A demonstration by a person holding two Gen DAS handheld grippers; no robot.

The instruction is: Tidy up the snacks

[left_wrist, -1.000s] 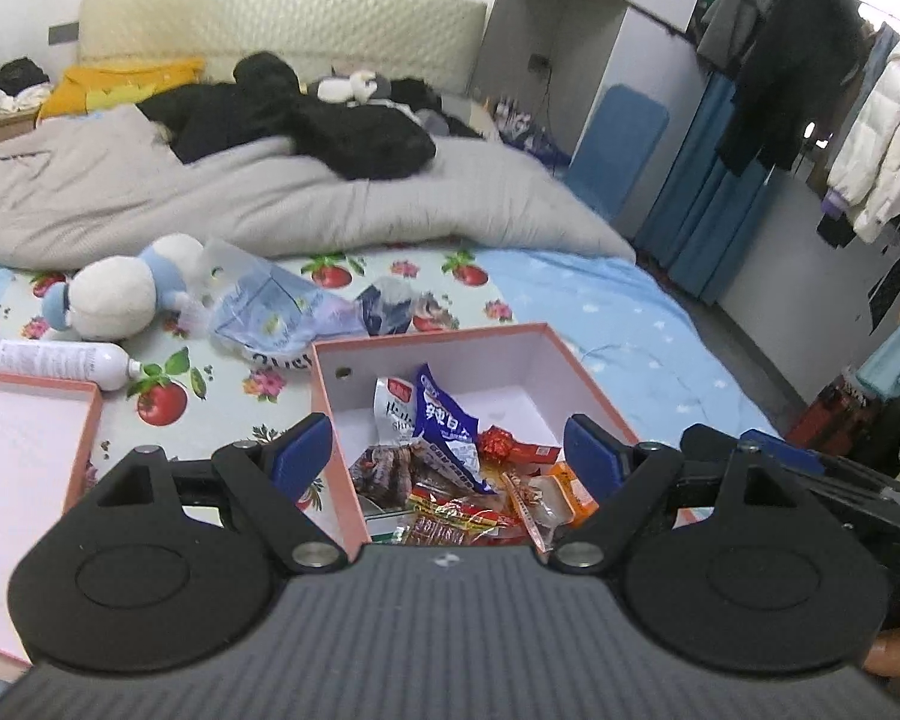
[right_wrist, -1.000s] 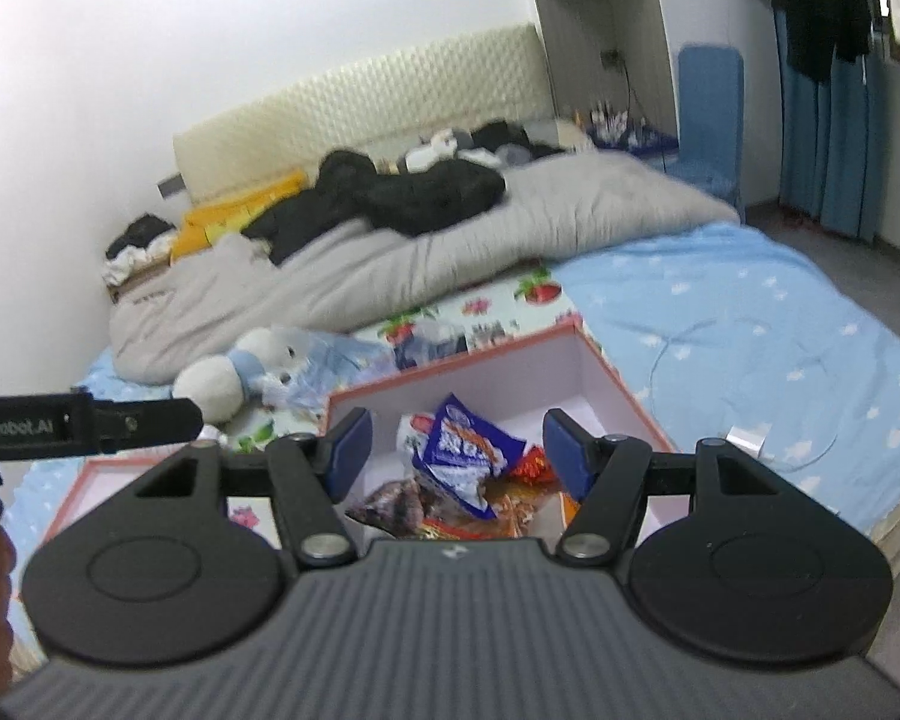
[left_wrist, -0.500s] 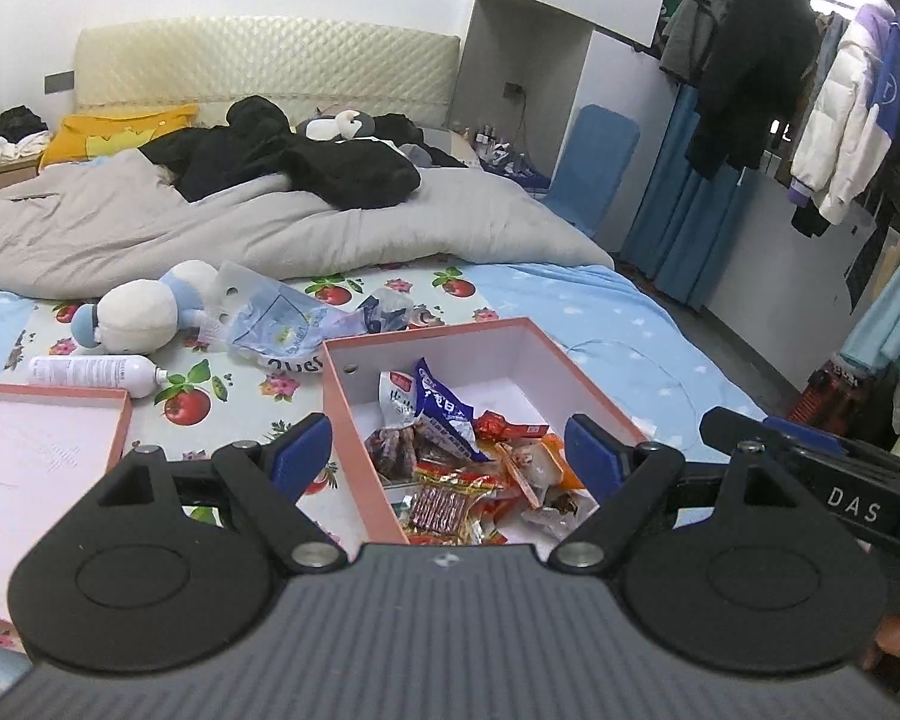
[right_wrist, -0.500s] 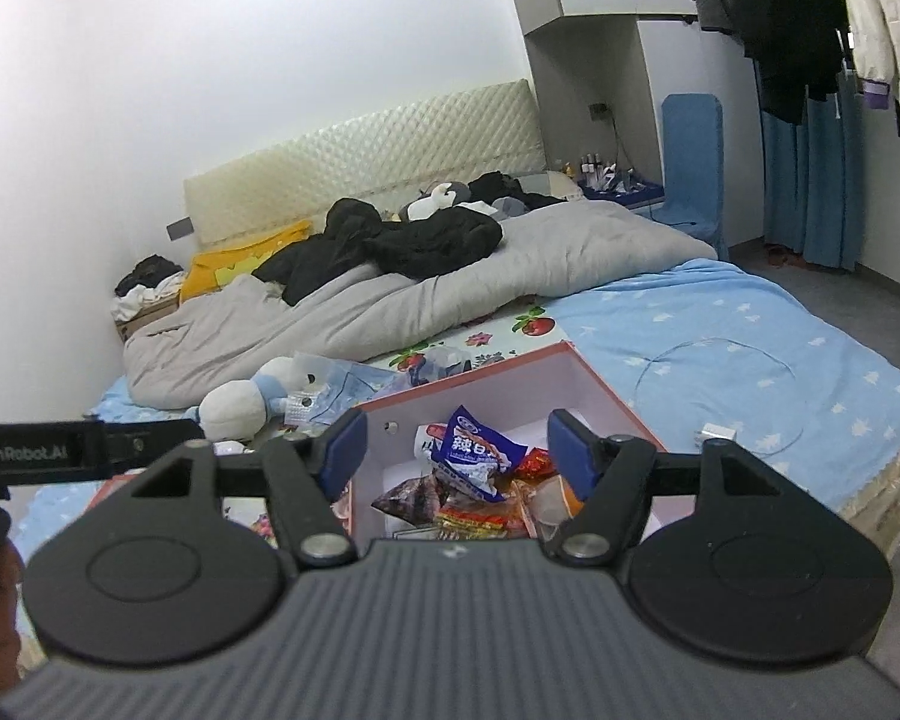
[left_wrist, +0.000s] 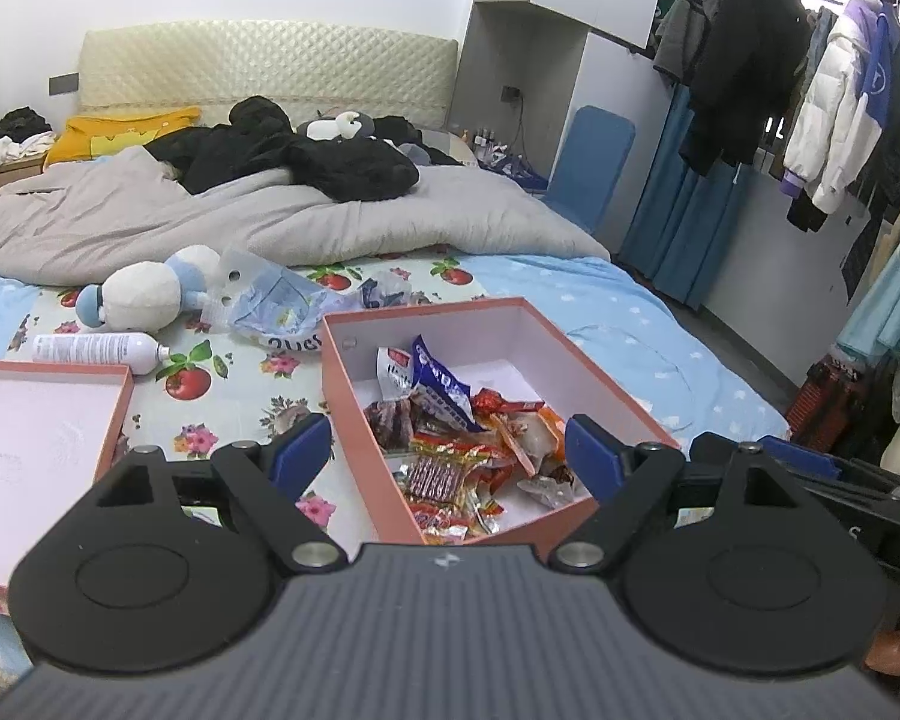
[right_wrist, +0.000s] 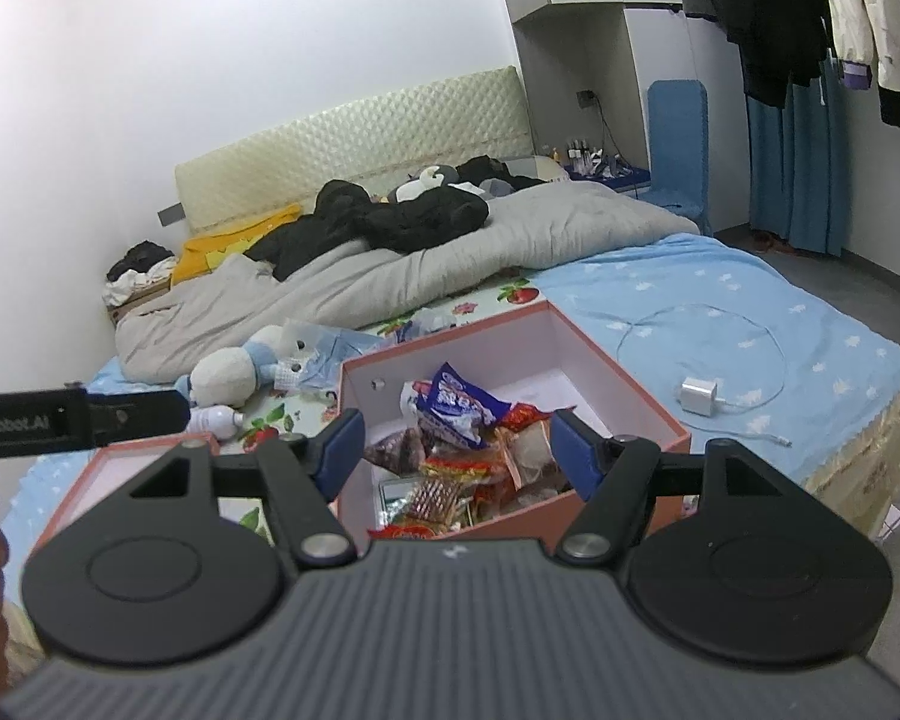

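A pink box (left_wrist: pixel 510 315) sits on the bed, open at the top, with a heap of snack packets (left_wrist: pixel 468 450) in its near half. A blue and white packet (left_wrist: pixel 441 384) stands on top of the heap. The same box (right_wrist: pixel 624 384) and blue packet (right_wrist: pixel 459 402) show in the right wrist view. My left gripper (left_wrist: pixel 448 450) is open and empty, held above the box's near end. My right gripper (right_wrist: pixel 457 441) is open and empty, also above the near end of the box.
The pink box lid (left_wrist: pixel 36 438) lies upturned to the left. A white spray bottle (left_wrist: pixel 99 350), a plush toy (left_wrist: pixel 144 295) and a plastic bag (left_wrist: pixel 273 306) lie behind it. A white charger with cable (right_wrist: pixel 699 389) lies right of the box. A grey duvet (left_wrist: pixel 270 222) covers the far bed.
Both grippers have pulled back and risen, so more of the box and room shows. Both stay open. The snacks have not moved.
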